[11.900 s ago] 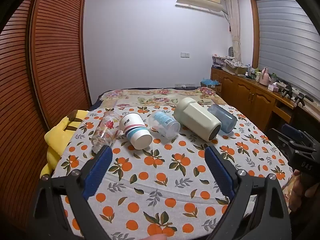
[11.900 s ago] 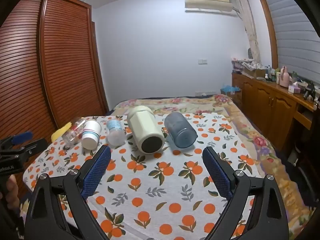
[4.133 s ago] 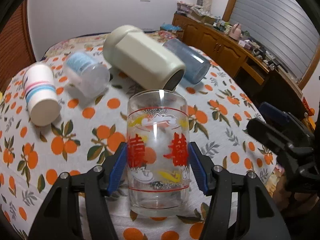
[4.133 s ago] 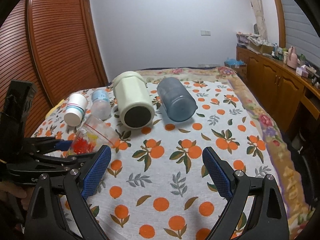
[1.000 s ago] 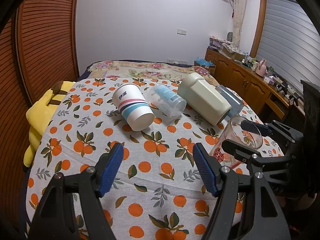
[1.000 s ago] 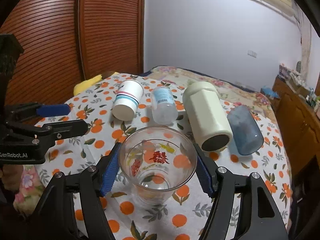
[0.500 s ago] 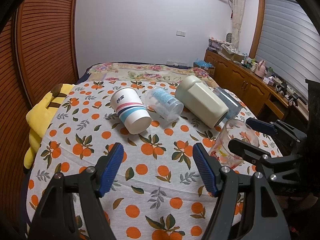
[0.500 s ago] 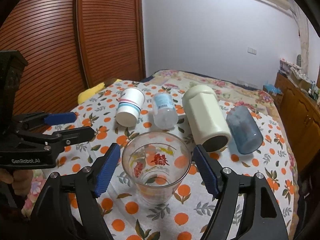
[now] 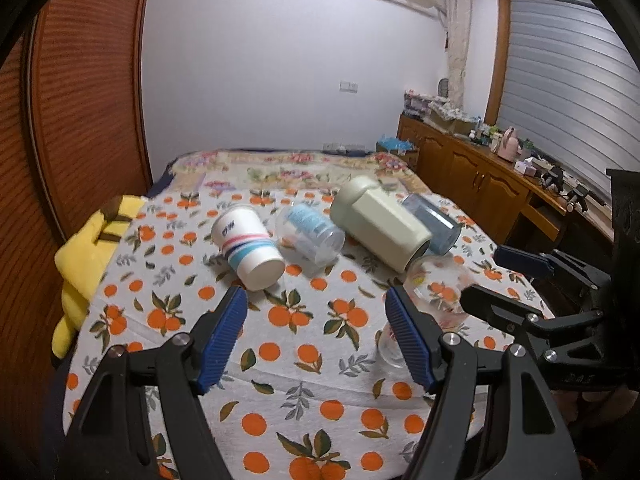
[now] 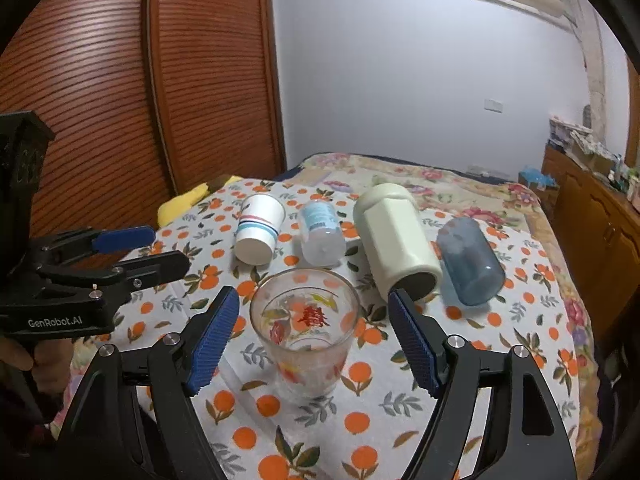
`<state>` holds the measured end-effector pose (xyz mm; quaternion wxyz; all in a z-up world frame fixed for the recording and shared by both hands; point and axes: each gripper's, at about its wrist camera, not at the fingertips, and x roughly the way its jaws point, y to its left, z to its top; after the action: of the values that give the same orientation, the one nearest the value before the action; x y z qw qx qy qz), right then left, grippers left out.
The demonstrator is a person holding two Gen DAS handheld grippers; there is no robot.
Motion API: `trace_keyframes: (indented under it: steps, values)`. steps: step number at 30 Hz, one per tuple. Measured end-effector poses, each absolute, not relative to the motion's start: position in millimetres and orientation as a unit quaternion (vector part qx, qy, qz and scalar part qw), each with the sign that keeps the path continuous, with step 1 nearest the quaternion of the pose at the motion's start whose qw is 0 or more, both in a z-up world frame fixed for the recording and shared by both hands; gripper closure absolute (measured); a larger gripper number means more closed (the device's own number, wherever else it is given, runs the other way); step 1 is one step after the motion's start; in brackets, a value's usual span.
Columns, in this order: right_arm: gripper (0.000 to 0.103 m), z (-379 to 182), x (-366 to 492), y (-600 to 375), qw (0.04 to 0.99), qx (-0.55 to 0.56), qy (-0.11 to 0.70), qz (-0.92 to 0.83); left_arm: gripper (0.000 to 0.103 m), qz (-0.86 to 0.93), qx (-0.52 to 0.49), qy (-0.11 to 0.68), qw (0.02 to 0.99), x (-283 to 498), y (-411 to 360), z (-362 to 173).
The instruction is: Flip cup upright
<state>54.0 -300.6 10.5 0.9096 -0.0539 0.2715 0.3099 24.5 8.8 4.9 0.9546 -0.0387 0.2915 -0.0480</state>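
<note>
A clear glass cup with red print (image 10: 306, 330) stands upright on the orange-patterned cloth, mouth up. My right gripper (image 10: 314, 336) is open, its blue pads apart on either side of the glass and not touching it. The glass also shows in the left wrist view (image 9: 434, 304), partly behind my left gripper's right finger. My left gripper (image 9: 316, 336) is open and empty above the cloth, to the left of the glass.
Several cups lie on their sides behind the glass: a striped paper cup (image 10: 258, 228), a clear plastic cup (image 10: 320, 232), a cream container (image 10: 394, 232) and a blue-grey tumbler (image 10: 468, 260). A yellow plush (image 9: 92, 248) lies at the left edge. Wooden cabinets (image 9: 480, 192) stand on the right.
My right gripper has opened wider and let go of the glass, which now stands on the cloth. My left gripper has drawn back a little.
</note>
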Motion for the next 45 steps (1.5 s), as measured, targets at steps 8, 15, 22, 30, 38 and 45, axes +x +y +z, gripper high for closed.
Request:
trace_keyframes:
  steps: [8,15,22,30,38,45]
  values:
    - [0.014,21,30,-334,0.93,-0.023,0.246,0.272,0.017,-0.039,-0.016,0.255,0.966,-1,-6,23]
    - [0.007,22,17,-354,0.942,-0.001,0.231,0.245,0.01,-0.037,-0.007,0.247,0.968,-15,-15,26]
    - [0.005,19,13,-364,0.948,0.008,0.227,0.224,0.01,-0.017,-0.004,0.254,0.967,-23,-18,18]
    - [0.005,16,11,-364,0.949,0.006,0.228,0.219,0.01,-0.015,-0.004,0.263,0.965,-25,-20,9]
    - [0.005,16,12,-364,0.95,0.006,0.227,0.216,0.01,-0.011,-0.007,0.262,0.965,-25,-17,8]
    - [0.005,15,12,-364,0.951,0.007,0.228,0.21,0.01,-0.008,-0.008,0.259,0.966,-27,-16,11]
